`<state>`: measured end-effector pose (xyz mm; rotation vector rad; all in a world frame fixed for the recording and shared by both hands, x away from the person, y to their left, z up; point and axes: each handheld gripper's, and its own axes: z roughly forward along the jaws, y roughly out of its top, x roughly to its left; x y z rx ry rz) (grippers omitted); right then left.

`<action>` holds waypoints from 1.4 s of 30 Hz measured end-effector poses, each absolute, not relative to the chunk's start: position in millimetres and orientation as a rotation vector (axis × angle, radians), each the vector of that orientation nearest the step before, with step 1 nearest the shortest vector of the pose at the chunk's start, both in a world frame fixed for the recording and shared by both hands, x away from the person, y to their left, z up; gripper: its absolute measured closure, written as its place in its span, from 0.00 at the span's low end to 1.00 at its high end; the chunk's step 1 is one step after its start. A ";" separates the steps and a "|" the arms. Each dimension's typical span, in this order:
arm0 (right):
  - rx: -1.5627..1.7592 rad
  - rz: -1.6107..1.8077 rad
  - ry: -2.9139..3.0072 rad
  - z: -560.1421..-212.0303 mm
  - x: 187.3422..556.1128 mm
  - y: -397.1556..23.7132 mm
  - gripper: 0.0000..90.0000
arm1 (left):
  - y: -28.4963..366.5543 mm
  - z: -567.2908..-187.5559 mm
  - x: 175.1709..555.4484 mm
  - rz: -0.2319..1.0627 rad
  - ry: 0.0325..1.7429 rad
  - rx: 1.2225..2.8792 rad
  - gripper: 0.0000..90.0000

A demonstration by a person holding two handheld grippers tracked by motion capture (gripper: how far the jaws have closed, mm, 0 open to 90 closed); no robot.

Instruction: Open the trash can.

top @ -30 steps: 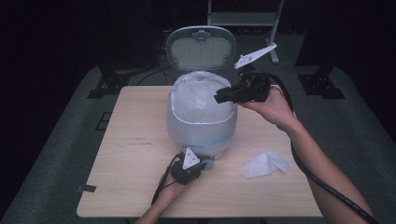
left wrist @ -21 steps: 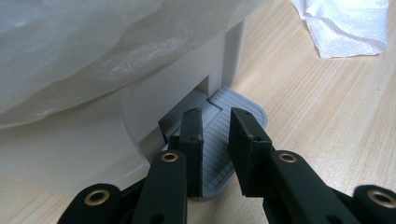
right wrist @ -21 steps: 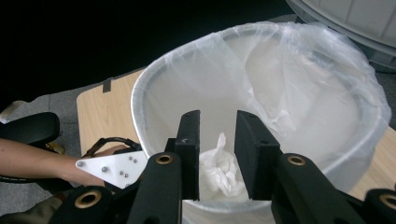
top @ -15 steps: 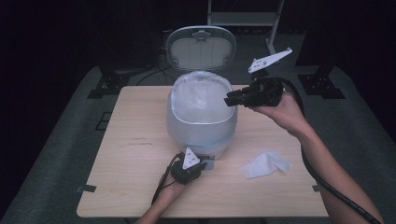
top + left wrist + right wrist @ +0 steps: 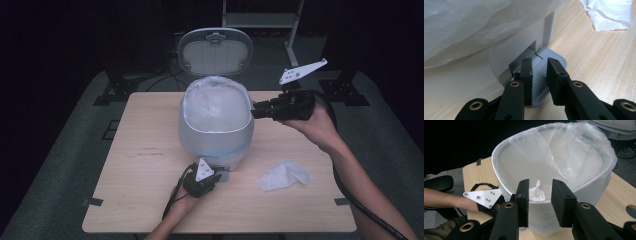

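Note:
A pale pedal bin (image 5: 215, 135) lined with a clear bag stands mid-table, its lid (image 5: 215, 50) up. My left gripper (image 5: 216, 174) rests on the grey foot pedal (image 5: 554, 58) at the bin's base, jaws shut (image 5: 540, 66) with nothing between them. My right gripper (image 5: 256, 110) hovers just off the bin's right rim, pointing at it. Its jaws (image 5: 539, 187) have just been opening and stand open with nothing between them. Beyond them a crumpled white tissue (image 5: 536, 192) lies inside the bag.
A second crumpled tissue (image 5: 282, 175) lies on the wooden table (image 5: 140, 165) to the right of the pedal, also near the left gripper (image 5: 609, 12). Dark floor and stand legs surround the table.
My right gripper has drawn back to the right, from over the bin's opening to beside its rim. The left gripper and the raised lid have stayed put.

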<state>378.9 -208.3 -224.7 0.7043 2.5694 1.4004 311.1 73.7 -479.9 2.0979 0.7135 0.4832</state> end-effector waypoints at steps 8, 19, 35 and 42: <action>0.721 1.392 2.562 -235.9 375.6 -219.5 0.72 | 73.7 -479.8 311.0 0.482 0.713 2.099 0.83; 0.745 1.385 2.552 -251.6 370.9 -231.6 0.70 | 73.6 -479.8 311.0 0.482 0.714 2.098 0.83; 0.756 1.360 2.553 -276.4 366.2 -244.6 0.67 | 73.7 -480.0 311.1 0.483 0.714 2.096 0.83; 0.759 1.339 2.551 -287.3 363.3 -249.0 0.66 | 73.6 -479.9 311.1 0.482 0.714 2.096 0.83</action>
